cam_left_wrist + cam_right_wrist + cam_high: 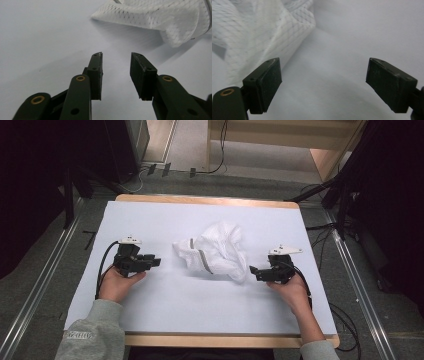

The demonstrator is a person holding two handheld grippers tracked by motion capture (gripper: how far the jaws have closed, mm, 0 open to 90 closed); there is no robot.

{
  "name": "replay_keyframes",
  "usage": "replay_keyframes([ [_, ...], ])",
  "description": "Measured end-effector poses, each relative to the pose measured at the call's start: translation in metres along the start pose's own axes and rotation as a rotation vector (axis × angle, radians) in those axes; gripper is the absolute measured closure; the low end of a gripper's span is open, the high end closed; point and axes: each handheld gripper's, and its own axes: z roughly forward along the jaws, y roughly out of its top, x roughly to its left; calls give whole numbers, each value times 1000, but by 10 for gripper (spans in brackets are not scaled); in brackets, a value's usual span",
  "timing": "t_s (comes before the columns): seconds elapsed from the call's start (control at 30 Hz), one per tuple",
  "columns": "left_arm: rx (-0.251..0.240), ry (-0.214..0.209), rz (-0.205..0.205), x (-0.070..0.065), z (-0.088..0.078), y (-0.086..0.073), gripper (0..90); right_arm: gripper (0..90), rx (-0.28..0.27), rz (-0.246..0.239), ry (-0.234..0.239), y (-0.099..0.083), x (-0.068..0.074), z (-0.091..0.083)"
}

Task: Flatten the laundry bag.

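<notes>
Crumpled white garment (216, 251) lies mid-surface between both released grippers, the right gripper (256, 271) nearer than the left gripper (154, 262).

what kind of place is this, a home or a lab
Likely a lab-style recording setup: a white-covered wooden table with one crumpled white mesh garment, black cables on the grey floor, and metal floor rails.

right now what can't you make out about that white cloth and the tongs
- Crumpled white mesh garment: high view, its own folds hide its type and underside.
- Same garment, left gripper view: top edge cuts it off.
- Right gripper view: near cloth blurred, left edge crops it.
- Left tongs and right tongs both open; whether the right touches cloth is unclear.
</notes>
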Motion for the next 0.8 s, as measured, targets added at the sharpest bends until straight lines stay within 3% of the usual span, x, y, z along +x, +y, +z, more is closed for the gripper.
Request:
replay_keyframes([
  [0.17,0,-8,61,-7,1,0,595,142,-5,1,20,0,4,-3],
  [0.3,19,-40,20,-5,3,-1,472,213,-1,5,23,-1,5,-7],
  [0.33,36,-55,27,-7,5,-2,465,301,-1,11,48,-3,6,-10],
  [0.37,36,-55,27,-7,5,-2,458,329,2,16,57,-3,6,-11],
  [0.4,46,-56,45,-10,6,-2,458,329,2,16,57,-3,6,-11],
  [0.43,65,-58,67,-13,8,-3,446,385,13,19,72,-4,7,-13],
  [0.53,61,-78,67,-18,11,-1,430,431,21,22,68,-6,10,-15],
  [0.8,59,-90,59,-19,17,1,386,451,27,36,58,-9,9,-21],
])
